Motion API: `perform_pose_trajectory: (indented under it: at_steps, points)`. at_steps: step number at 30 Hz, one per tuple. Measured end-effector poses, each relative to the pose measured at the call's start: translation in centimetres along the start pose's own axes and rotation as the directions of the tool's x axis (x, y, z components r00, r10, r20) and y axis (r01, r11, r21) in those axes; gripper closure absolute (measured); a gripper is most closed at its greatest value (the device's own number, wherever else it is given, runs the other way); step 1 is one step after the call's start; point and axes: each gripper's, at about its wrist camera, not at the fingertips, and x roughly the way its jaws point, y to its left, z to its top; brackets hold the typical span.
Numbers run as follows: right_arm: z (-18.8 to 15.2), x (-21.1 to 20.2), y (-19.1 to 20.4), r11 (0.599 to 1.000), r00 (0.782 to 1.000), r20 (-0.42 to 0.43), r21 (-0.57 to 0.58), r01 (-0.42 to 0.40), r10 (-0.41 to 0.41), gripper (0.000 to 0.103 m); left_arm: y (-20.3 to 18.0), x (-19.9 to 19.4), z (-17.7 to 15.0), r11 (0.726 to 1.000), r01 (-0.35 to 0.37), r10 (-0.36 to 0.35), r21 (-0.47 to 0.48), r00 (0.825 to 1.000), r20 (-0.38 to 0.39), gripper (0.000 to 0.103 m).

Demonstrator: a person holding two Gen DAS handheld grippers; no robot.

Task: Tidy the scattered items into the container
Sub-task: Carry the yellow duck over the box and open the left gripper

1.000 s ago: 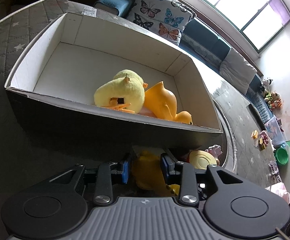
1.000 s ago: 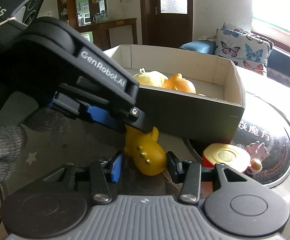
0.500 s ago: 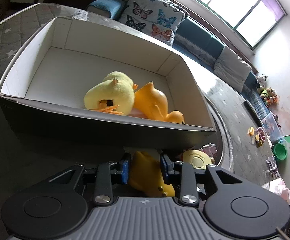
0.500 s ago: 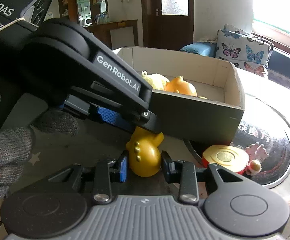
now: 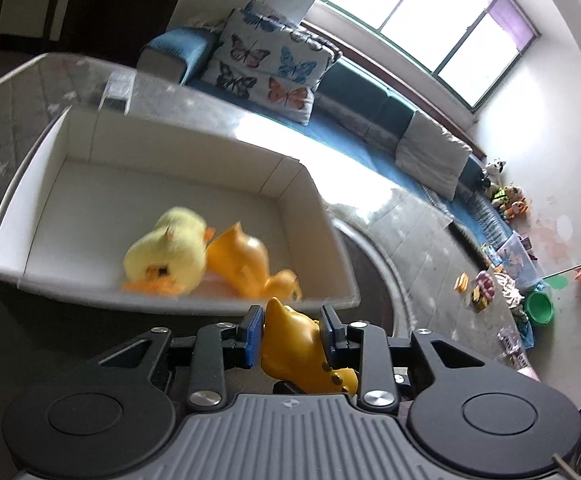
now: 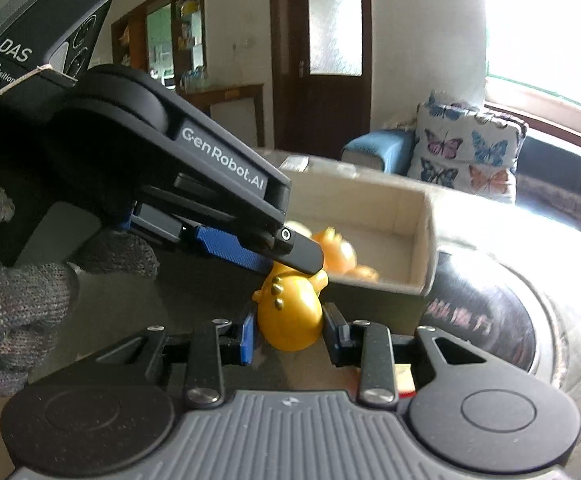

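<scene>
While pinched in the closed left gripper (image 5: 290, 334), yellow toy figure (image 5: 296, 350): light, smooth, slippery; hold mid-body. Right gripper (image 6: 289, 334) open around it.

Daylit from the window (image 5: 430, 16) at upper right, blown out to white in both views. Strong glare on the glossy surface (image 5: 274, 136) behind the box (image 5: 170, 304). Dim and shadowed at lower left. Motion blur over the box and plush duck (image 5: 168, 246); sharp only on near gripper bodies. Heavy fisheye bending at edges.
</scene>
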Motion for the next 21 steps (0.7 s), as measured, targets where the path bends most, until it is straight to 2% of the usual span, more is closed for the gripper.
perform_pose_trajectory:
  at_steps: [6, 10, 21]
  points:
    - [2.1, 1.7, -1.7, 0.999, 0.999, 0.014, 0.019, 0.041, -0.041, 0.07, -1.3, 1.7, 3.1, 0.999, 0.005, -0.005, 0.039, 1.0, 0.018, 0.071]
    - [3.0, 3.5, -3.1, 0.997, 0.998, -0.001, 0.051, 0.06, -0.06, 0.07, -1.0, 3.7, 4.5, 1.0, 0.013, -0.013, 0.013, 1.0, -0.002, 0.07]
    - [3.1, 7.0, -5.0, 0.992, 0.993, -0.067, 0.083, 0.098, -0.093, 0.071, 0.9, 6.7, 5.2, 1.0, 0.0, -0.001, -0.026, 0.999, -0.049, 0.07]
